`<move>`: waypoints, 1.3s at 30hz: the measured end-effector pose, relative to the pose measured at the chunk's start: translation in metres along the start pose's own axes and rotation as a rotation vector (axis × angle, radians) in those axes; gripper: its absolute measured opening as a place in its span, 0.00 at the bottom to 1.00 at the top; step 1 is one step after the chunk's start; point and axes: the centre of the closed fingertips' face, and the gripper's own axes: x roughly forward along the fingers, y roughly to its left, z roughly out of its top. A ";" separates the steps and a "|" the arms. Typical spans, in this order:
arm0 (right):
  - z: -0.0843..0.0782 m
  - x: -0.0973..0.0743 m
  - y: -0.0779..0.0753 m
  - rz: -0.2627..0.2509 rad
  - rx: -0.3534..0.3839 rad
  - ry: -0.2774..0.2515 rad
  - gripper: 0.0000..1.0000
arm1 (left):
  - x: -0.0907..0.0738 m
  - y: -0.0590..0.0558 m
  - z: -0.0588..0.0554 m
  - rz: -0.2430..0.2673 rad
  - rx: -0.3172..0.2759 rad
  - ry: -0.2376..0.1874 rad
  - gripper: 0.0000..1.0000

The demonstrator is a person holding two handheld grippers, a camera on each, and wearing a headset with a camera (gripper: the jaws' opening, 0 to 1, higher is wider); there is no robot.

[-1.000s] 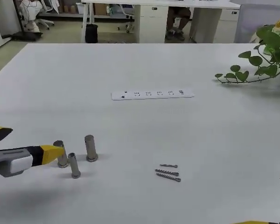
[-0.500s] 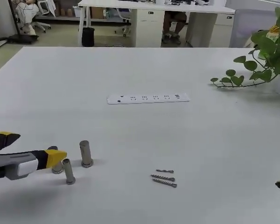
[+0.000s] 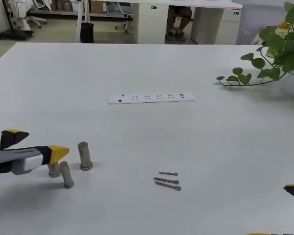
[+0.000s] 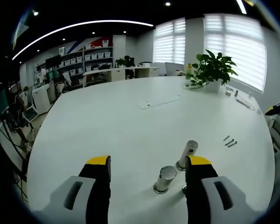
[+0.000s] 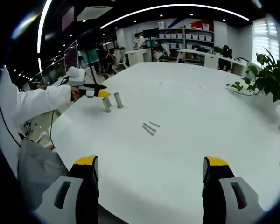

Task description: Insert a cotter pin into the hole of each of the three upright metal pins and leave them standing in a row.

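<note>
Metal pins (image 3: 84, 155) are standing clustered at the near left, one sitting between the wide-open, empty jaws of the left gripper (image 4: 148, 163). I'd be closing gently, low on its shaft, so it isn't tipping. Cotter pins (image 3: 167, 180) are lying near the middle; the right gripper (image 5: 151, 161) is hovering wide open, empty, near right.

The left tool (image 3: 39, 143) hides the upper part of one metal pin (image 3: 54, 170).

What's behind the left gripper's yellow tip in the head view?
One upright metal pin: its lower part shows below the left gripper, its top is covered. Two more pins stand clear, the farthest pin and the nearest pin.
</note>
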 end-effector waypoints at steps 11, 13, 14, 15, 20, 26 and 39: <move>-0.003 -0.001 -0.001 -0.006 0.007 0.006 0.91 | 0.012 -0.007 -0.012 -0.028 0.016 0.037 0.50; -0.002 -0.002 -0.002 -0.008 0.008 0.005 0.91 | 0.013 -0.006 -0.014 -0.030 0.014 0.041 0.48; -0.002 -0.002 -0.003 -0.009 0.008 0.003 0.91 | 0.013 -0.006 -0.014 -0.027 0.016 0.042 0.47; -0.002 -0.002 -0.003 -0.010 0.008 0.002 0.91 | 0.013 -0.005 -0.015 -0.018 0.024 0.045 0.43; -0.003 -0.004 -0.004 -0.015 0.013 0.001 0.90 | 0.014 -0.006 -0.018 -0.020 0.032 0.052 0.36; -0.004 -0.004 -0.003 -0.014 0.010 0.006 0.90 | 0.015 -0.012 -0.024 -0.034 0.059 0.071 0.28; -0.002 -0.005 -0.004 -0.023 0.013 -0.006 0.90 | 0.013 -0.021 -0.030 -0.099 0.033 0.090 0.11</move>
